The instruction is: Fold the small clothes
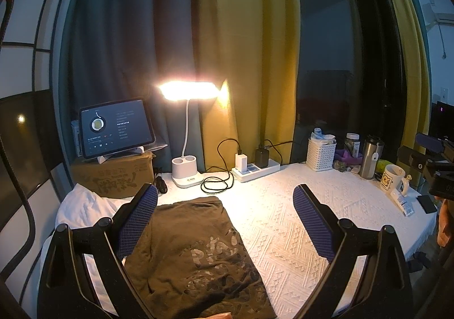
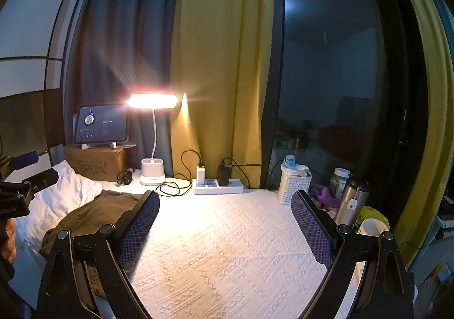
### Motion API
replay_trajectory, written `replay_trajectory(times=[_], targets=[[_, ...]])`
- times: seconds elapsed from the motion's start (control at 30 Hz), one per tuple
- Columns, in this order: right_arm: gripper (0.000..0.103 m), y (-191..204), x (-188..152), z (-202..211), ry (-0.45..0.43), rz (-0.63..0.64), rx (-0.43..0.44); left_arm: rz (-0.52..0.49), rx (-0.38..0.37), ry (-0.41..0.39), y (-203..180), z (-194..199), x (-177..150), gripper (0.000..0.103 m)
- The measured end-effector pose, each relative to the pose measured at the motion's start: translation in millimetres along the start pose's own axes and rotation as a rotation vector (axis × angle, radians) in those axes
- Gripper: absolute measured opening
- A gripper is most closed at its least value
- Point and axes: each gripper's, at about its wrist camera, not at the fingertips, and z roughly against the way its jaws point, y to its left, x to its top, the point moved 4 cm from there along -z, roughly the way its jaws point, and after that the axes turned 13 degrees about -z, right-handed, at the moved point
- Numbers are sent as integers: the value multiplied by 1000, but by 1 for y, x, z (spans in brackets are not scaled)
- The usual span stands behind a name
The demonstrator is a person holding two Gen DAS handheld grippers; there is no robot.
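A folded brown garment with a pale print lies on the white textured tablecloth, on the left half of the table. My left gripper is open and empty, held above the cloth's right edge, its left finger over the garment. My right gripper is open and empty over bare tablecloth, with the brown garment to its left. A white crumpled cloth lies left of the garment; it also shows in the right wrist view.
At the back stand a lit desk lamp, a tablet on a cardboard box, a power strip with chargers and cables, a white basket, a steel flask, a jar and a mug. Curtains and a dark window are behind.
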Motion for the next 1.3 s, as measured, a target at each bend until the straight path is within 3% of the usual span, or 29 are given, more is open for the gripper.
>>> replay_trajectory(times=[1.3], targets=[[95,-2,-9,-6,23,14,-16,-8,-23,3,-6,-2,-1,95]])
